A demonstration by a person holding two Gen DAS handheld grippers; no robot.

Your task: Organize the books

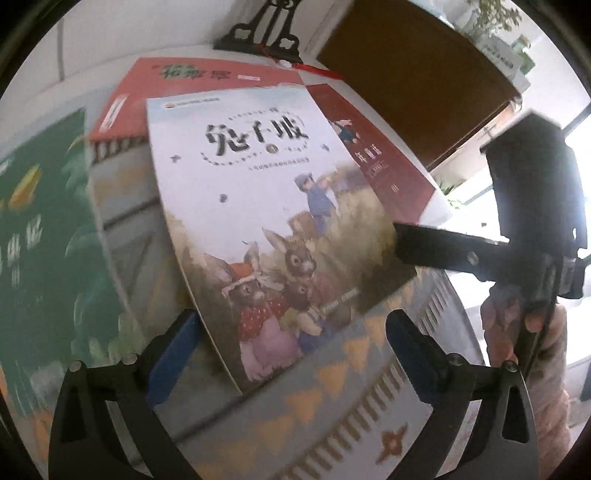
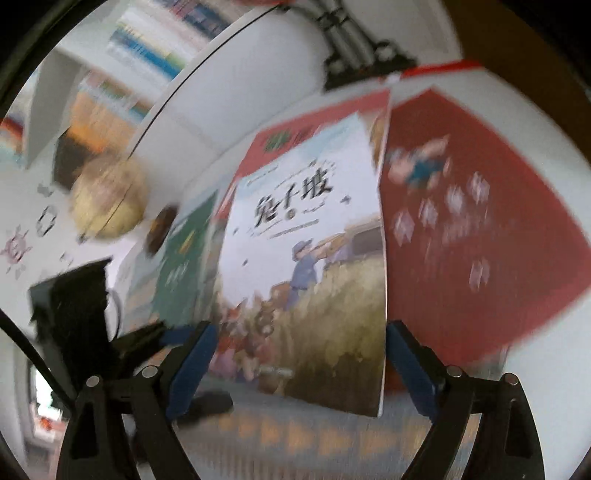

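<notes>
A white rabbit-cover book [image 1: 266, 206] lies tilted on top of overlapping books: an orange-red one [image 1: 207, 74], a dark red one [image 1: 388, 173] and a green one [image 1: 44, 221]. My left gripper [image 1: 293, 321] is open, its blue pads either side of the book's near corner without pressing it. In the blurred right wrist view the same book [image 2: 306, 258] sits between the spread blue pads of my right gripper [image 2: 301, 328], which is open. One of the right gripper's fingers [image 1: 421, 245] reaches to the book's right edge, held by a hand [image 1: 528, 332].
A patterned cloth [image 1: 332, 398] with orange triangles covers the white table under the books. Behind them stand a black ornate bookstand [image 1: 258, 33] and a brown board [image 1: 413, 74]. A globe [image 2: 107, 195] stands at the left, in front of shelves.
</notes>
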